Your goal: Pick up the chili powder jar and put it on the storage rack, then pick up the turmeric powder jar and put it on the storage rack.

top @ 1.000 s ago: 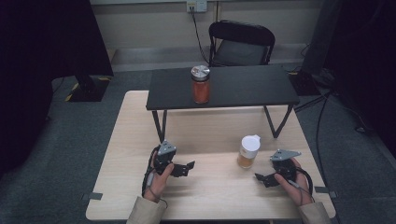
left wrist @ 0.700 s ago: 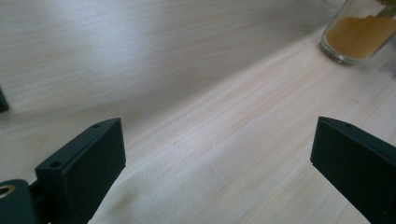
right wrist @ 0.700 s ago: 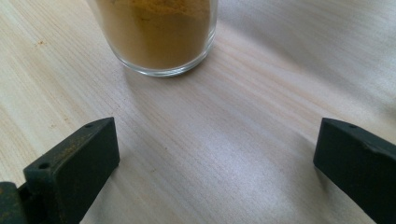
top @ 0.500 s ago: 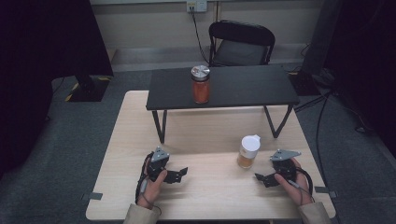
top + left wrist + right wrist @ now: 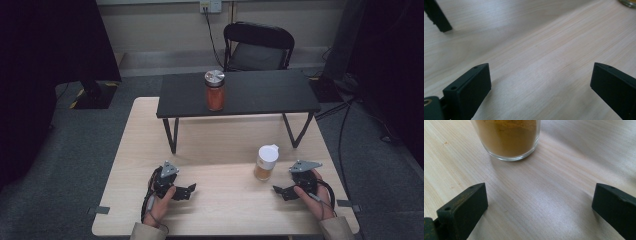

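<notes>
Surface: pale wooden table (image 5: 225,150), bearing a black bench (image 5: 240,95).
Left gripper (image 5: 186,191): jaws spread, empty.
Right gripper (image 5: 280,190): jaws spread, near a white-lidded jar (image 5: 265,162), possibly ground spice.

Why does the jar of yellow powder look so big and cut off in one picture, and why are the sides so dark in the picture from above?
In the right gripper view the camera sits low and close, so the jar overflows the top edge, casting a soft shadow. In the high view, light falls on the table while dark curtains flank it.
</notes>
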`<state>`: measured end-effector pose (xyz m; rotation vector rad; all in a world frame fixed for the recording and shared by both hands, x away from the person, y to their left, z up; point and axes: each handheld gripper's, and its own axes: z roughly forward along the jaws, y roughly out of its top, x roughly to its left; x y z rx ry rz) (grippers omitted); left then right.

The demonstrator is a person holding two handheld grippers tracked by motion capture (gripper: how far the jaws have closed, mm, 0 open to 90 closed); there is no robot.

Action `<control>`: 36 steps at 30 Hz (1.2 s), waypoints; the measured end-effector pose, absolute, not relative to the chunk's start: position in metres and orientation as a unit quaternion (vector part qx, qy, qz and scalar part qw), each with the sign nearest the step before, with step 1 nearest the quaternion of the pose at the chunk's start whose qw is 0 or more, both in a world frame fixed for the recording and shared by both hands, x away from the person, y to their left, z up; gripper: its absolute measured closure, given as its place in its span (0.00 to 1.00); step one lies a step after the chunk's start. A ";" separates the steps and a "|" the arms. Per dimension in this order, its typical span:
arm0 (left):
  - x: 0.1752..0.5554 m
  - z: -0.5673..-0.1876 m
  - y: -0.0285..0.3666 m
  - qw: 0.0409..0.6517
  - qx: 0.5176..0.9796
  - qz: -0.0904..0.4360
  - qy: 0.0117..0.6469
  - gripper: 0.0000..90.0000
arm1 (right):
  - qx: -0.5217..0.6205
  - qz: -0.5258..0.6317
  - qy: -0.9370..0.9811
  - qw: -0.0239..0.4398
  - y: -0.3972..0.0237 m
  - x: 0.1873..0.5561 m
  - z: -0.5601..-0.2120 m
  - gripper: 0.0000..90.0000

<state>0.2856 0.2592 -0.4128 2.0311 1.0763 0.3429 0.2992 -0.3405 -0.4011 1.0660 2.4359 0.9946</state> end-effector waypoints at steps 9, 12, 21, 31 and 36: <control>0.282 -0.409 0.257 0.360 0.819 0.151 0.420 0.02 | 0.371 0.346 0.848 0.151 -0.341 0.299 -0.401 0.00; 0.283 -0.407 0.254 0.349 0.826 0.158 0.413 0.00 | 0.371 0.346 0.848 0.151 -0.341 0.299 -0.401 0.00; 0.283 -0.408 0.256 0.351 0.827 0.156 0.409 0.00 | 0.371 0.346 0.849 0.150 -0.340 0.300 -0.401 0.00; 0.283 -0.408 0.256 0.351 0.827 0.156 0.409 0.00 | 0.371 0.346 0.849 0.150 -0.340 0.300 -0.401 0.00; 0.283 -0.408 0.256 0.351 0.827 0.156 0.409 0.00 | 0.369 0.346 0.850 0.149 -0.339 0.302 -0.401 0.00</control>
